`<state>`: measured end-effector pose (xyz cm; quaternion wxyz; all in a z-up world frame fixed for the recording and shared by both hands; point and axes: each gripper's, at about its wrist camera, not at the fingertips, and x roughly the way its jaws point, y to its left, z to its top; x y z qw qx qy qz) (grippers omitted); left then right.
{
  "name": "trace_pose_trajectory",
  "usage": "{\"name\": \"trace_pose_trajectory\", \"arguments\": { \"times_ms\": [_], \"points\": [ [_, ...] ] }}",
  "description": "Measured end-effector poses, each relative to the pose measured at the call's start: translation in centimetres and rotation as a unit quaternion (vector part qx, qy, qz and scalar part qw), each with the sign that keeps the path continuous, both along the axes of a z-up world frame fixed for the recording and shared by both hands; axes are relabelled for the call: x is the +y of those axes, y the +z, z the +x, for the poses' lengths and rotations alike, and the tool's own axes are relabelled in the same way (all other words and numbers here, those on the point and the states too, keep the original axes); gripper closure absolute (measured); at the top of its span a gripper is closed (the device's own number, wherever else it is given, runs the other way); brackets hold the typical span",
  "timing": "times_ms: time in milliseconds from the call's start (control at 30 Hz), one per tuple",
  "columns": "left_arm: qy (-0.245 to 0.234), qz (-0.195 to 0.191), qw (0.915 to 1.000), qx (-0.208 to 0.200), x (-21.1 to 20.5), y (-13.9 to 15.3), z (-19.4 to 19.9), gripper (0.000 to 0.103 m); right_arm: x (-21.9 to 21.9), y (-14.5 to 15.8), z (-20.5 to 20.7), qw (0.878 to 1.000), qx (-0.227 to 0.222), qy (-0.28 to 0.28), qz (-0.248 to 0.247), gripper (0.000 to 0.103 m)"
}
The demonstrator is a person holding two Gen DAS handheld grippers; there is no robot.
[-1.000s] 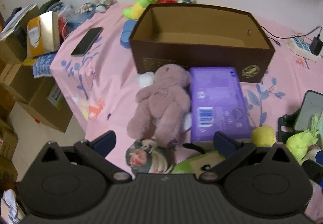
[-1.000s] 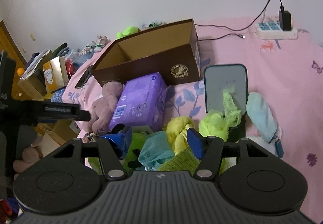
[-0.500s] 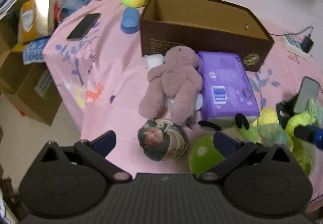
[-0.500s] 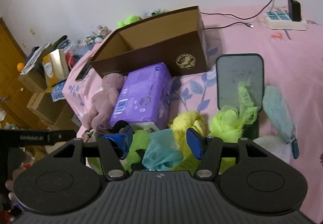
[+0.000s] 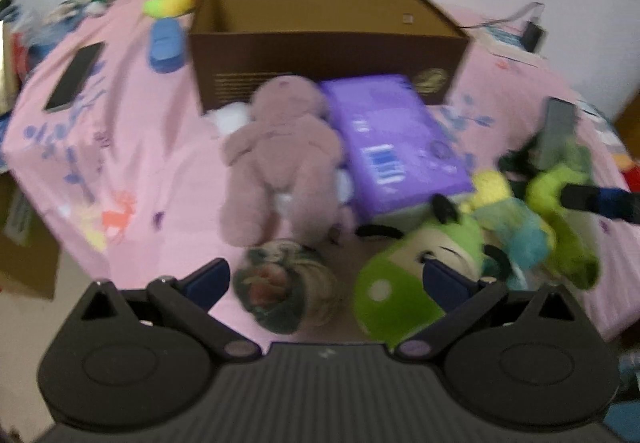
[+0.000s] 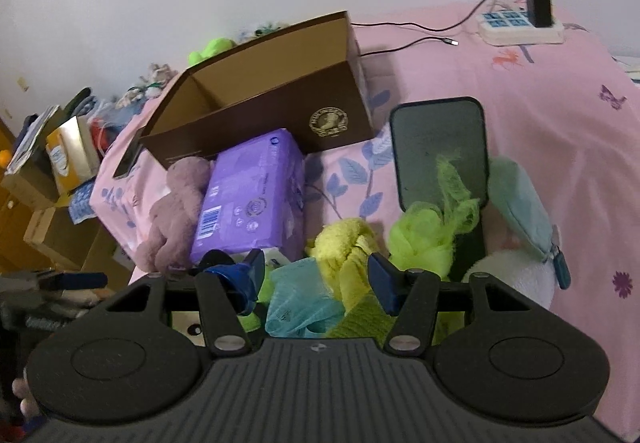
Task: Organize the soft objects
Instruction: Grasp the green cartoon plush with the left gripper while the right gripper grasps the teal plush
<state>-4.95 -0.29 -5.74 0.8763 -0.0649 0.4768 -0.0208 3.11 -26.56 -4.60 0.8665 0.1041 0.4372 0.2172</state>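
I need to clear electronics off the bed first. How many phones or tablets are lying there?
2: a dark phone at the bed's left edge, left of the brown box; a tablet right of the box. Others may be hidden.

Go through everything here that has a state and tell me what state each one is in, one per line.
Brown box: open, looks empty.
Pink plush bear: lying face down, not held.
Purple pack: sealed, lying against the box.
Left gripper: open, holding nothing.
Right gripper: open over the teal mesh, jaws just closing slightly.
Phone: screen dark.
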Motion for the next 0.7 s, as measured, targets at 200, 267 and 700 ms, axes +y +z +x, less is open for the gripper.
{"name": "trace_pose_trajectory", "arguments": {
  "times_ms": [200, 267, 700],
  "points": [
    [-0.085, -0.027, 0.9959, -0.016, -1.9, 0.0, -0.3, 0.001, 0.0, 0.0, -0.1, 1.000, 0.005, -0.021, 0.000, 0.062],
    [-0.102, -0.038, 0.9939, -0.015, -2.6, -0.3, 0.0, 0.001, 0.0, -0.1, -0.1, 1.000, 0.007, -0.023, -0.001, 0.062],
    [-0.139, 0.011, 0.9901, 0.015, -6.3, -3.9, 2.6, 0.006, -2.5, 0.0, -0.2, 0.999, 0.008, -0.044, -0.011, 0.062]
  ]
}}
